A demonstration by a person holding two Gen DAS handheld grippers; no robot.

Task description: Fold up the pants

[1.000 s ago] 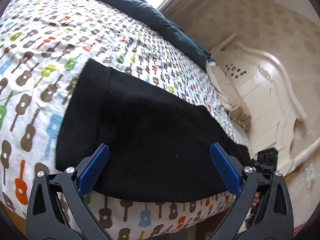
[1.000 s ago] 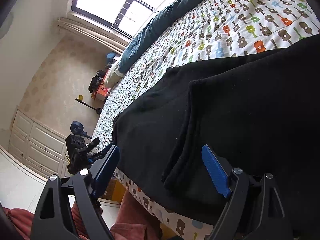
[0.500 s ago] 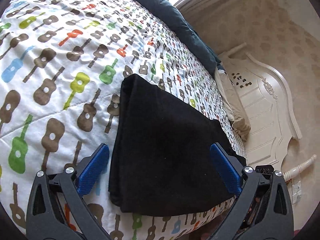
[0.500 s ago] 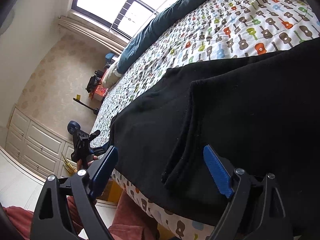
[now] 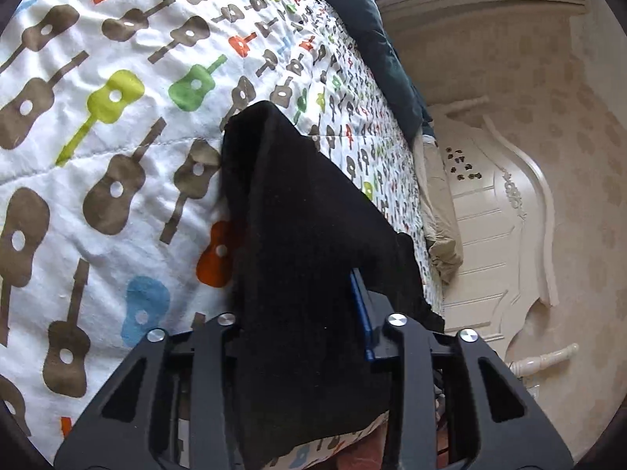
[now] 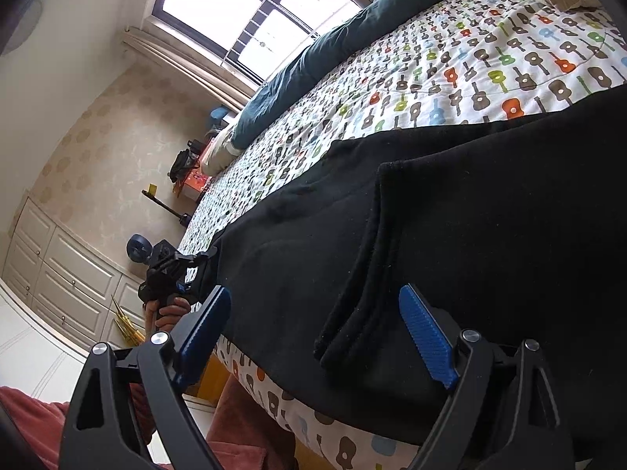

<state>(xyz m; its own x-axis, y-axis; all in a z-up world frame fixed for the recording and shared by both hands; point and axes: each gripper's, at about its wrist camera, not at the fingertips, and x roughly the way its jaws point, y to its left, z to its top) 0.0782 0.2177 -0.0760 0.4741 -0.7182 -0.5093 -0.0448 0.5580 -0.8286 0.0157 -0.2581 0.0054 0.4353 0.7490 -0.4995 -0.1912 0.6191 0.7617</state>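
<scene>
Right gripper [image 6: 313, 337] gapes over black pants [image 6: 450, 227] on bedspread [image 6: 450, 62]

Bed [image 5: 117, 149]: white quilt printed with multicoloured guitars. Dark teal blanket [image 6: 313, 62] along the far edge. Cream carved headboard [image 5: 505, 211] at one end. White drawer cabinets [image 6: 58, 270] beneath a bright window [image 6: 250, 11].

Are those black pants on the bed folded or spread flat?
Folded: the black pants show a doubled layer with a thick edge lying atop another layer.
</scene>
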